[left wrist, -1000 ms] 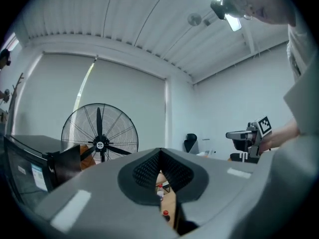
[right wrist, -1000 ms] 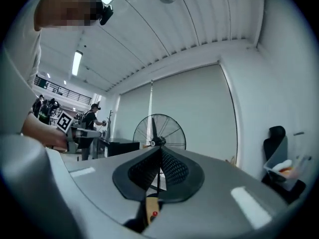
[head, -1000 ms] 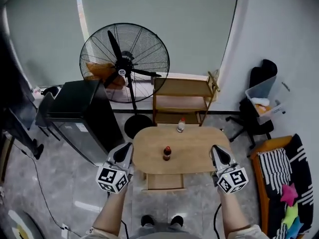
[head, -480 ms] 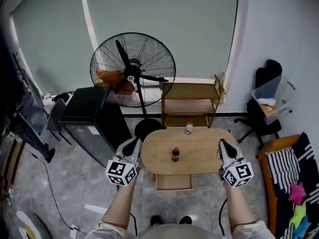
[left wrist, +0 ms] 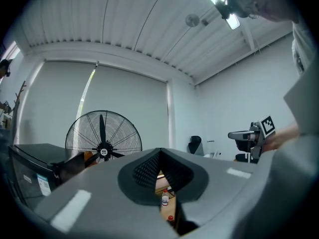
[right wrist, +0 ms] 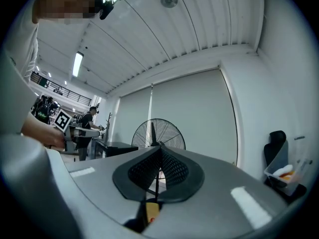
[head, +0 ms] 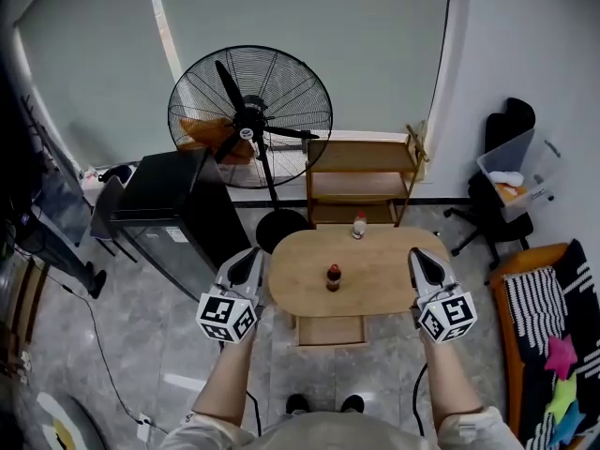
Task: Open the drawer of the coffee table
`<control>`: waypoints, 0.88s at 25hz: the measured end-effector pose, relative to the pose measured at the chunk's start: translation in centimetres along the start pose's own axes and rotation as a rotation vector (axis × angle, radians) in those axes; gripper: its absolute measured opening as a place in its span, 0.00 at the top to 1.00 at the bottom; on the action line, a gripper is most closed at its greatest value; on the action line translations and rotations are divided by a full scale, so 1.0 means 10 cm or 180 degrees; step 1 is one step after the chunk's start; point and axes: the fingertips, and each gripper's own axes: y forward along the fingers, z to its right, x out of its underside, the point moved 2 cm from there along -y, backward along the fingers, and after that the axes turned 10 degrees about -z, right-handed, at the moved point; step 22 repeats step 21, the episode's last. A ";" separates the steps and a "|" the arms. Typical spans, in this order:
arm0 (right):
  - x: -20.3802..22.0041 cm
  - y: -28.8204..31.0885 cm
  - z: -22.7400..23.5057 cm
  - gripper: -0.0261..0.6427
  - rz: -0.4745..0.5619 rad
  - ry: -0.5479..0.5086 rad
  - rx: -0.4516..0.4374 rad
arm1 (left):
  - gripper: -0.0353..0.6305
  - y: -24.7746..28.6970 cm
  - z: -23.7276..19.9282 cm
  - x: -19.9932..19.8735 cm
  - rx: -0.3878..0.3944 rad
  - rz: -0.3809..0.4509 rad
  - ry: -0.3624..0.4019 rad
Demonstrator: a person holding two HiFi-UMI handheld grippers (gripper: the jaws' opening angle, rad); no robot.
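Note:
The oval wooden coffee table (head: 380,279) stands on the floor below me. Its wooden drawer (head: 328,330) juts out from under the near edge, toward my feet. My left gripper (head: 251,259) hovers high over the table's left end, jaws shut and empty. My right gripper (head: 417,259) hovers over the right end, also shut with nothing in it. Both point level, away from me. In the left gripper view the left gripper (left wrist: 160,153) has its pads together. The right gripper view shows the right gripper (right wrist: 159,151) the same way.
A dark bottle (head: 333,277) stands mid-table and a white bottle (head: 359,225) at its far edge. Beyond are a big standing fan (head: 249,118), a black cabinet (head: 173,195) and a wooden shelf (head: 361,181). An office chair (head: 502,157) and a striped cushion (head: 539,312) sit right.
The head view has swung a little, so the table sits further right in it. My left gripper has risen slightly. Both grippers stay shut on either side of the table.

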 end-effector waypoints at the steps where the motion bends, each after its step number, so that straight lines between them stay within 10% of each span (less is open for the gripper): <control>1: -0.01 0.00 -0.02 0.96 -0.0010 -0.0009 -0.0011 | 0.95 -0.01 0.00 0.00 -0.0003 0.0002 0.0005; 22: 0.00 -0.13 -0.10 0.96 0.0027 -0.0010 -0.0047 | 0.95 -0.16 0.14 -0.22 0.0065 0.0067 0.0143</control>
